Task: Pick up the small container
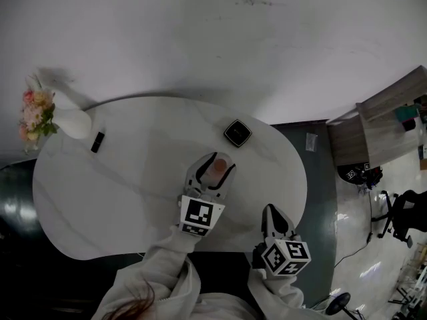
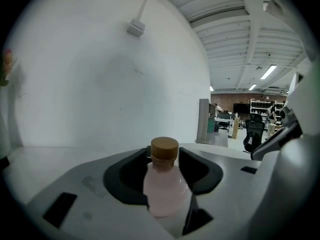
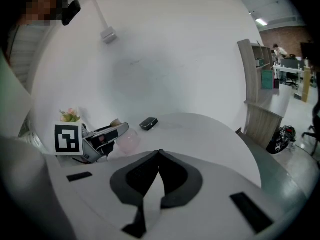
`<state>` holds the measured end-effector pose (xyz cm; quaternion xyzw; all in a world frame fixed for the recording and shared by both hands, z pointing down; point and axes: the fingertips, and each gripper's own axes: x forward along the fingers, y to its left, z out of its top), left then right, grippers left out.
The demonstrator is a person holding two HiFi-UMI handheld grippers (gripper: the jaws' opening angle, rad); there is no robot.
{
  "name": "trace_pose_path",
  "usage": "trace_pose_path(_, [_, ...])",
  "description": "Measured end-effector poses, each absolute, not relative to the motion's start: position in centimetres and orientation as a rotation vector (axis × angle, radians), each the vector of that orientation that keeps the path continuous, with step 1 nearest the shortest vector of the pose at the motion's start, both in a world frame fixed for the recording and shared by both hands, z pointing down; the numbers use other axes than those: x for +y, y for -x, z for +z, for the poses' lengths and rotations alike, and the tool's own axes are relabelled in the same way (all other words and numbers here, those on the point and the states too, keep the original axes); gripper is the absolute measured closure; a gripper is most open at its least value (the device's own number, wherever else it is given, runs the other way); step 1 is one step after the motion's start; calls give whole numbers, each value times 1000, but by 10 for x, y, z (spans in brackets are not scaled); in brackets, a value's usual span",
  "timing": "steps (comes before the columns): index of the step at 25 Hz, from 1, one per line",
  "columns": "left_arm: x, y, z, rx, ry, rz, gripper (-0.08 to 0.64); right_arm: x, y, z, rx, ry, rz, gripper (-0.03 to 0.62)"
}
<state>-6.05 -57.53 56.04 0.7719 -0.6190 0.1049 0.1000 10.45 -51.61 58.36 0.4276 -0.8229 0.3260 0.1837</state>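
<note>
The small pink bottle (image 2: 164, 186) stands upright, brown cap up, pinched by the left gripper (image 1: 215, 163) near the middle of the white oval table (image 1: 100, 199). The right gripper (image 3: 159, 152), pressed together, hangs at five o'clock of it. A white wall stands behind.

A white table (image 1: 120, 199) bears a flower vase (image 1: 67, 120), black bar (image 1: 97, 142), square case (image 1: 237, 133).

Small container (image 2: 165, 184): pale pink body, tan cap. Tabletop (image 1: 133, 192) beneath it: white, faintly veined. Beyond the container, a black square case (image 1: 237, 133); far left of it, pink-and-yellow flowers (image 1: 33, 115), white vase (image 1: 72, 122).
</note>
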Motion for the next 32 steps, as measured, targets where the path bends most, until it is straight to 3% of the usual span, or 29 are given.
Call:
trace_pose_path(1, [-576, 61, 561, -1833, -2276, 310, 387, -516, -105, 584, -2318, -1209, 919, 541])
trace_pose_path(6, [-576, 60, 559, -1844, -2301, 342, 422, -513, -106, 585, -2314, -1222, 916, 541])
trace_pose_path(32, [-525, 64, 551, -1882, -2203, 338, 423, -484, -127, 561, -2384, -1280, 860, 541])
